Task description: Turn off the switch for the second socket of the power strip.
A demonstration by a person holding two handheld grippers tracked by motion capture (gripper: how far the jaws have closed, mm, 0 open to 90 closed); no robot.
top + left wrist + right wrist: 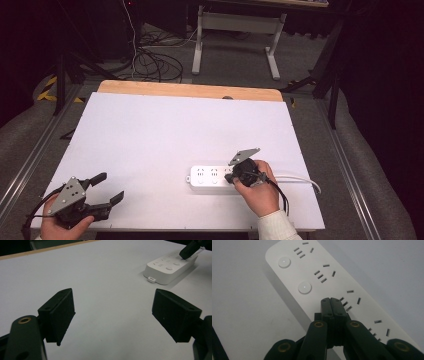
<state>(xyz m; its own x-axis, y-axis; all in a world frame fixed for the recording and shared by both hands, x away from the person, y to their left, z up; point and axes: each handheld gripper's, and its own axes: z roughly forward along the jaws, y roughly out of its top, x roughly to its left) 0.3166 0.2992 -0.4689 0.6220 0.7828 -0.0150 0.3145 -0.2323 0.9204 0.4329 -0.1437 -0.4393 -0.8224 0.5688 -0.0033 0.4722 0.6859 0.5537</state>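
The power strip (212, 179) lies on the table (165, 130), right of centre near the front edge, its cable (295, 177) running off right.

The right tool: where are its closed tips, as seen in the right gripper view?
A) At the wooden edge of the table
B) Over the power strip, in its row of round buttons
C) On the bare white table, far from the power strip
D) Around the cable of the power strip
B: the right tool, jaws shut with nothing between them, points down onto the white power strip in line with the two round buttons.
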